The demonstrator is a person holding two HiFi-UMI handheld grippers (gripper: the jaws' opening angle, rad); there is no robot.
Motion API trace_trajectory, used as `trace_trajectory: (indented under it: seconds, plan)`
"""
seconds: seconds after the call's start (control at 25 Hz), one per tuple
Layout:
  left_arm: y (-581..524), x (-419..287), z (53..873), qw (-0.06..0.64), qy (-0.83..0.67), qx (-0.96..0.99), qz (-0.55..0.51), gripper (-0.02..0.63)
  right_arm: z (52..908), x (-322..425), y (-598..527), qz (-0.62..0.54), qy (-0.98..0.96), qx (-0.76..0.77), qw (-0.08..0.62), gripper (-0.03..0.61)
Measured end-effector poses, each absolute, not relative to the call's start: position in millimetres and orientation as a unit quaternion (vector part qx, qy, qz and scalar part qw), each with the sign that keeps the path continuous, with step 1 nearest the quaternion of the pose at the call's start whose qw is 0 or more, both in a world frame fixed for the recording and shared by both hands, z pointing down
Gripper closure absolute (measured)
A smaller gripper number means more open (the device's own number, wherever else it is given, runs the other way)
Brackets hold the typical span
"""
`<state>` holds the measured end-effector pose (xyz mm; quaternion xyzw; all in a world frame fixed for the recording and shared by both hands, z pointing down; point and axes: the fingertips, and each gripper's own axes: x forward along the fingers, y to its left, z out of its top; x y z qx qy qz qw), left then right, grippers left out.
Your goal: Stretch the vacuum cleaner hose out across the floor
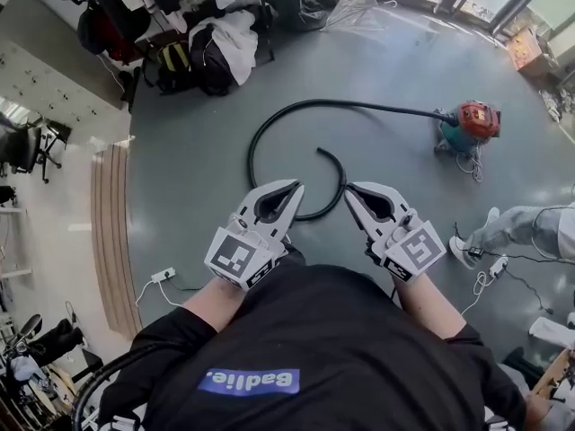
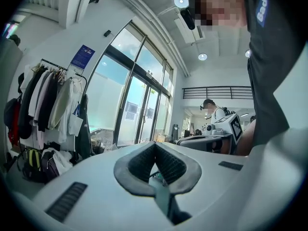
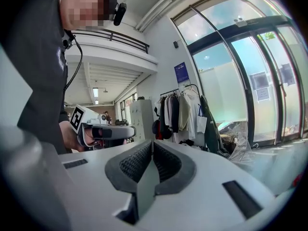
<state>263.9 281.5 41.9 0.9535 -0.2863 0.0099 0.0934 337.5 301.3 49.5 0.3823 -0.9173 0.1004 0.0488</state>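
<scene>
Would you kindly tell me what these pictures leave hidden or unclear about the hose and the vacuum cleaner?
- Hose: head view, its near bend runs behind the tip of the left gripper.
- Free end: head view, too small to tell any nozzle.
- Vacuum cleaner: head view, small; both gripper views aim above it and the hose.

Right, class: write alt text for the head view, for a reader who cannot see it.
A black vacuum hose lies curled on the grey floor, running to a red vacuum cleaner. Nearer, a person holds the left tool and right tool, both shut.
</scene>
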Motion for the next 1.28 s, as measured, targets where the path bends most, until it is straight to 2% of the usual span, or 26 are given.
trace_trajectory:
  seconds: [0.2, 0.4, 0.96, 1.28]
  plan:
    - [236, 251, 51, 0.103, -0.276, 0.956, 0.014, 0.606, 50, 323, 259, 0.098, -0.915, 0.386, 0.055, 0.575]
    - [208, 263, 53, 0.103, -0.283, 0.953, 0.019, 0.606, 52, 340, 229, 0.095, -0.917, 0.384, 0.052, 0.574]
    - [85, 423, 64, 0.101, -0.38, 0.919, 0.044, 0.604, 71, 522, 92, 0.082, -0.945, 0.315, 0.043, 0.564]
    - [46, 453, 68, 0.097, -0.398, 0.91, 0.062, 0.604, 79, 546, 50, 0.093, -0.952, 0.287, 0.044, 0.532]
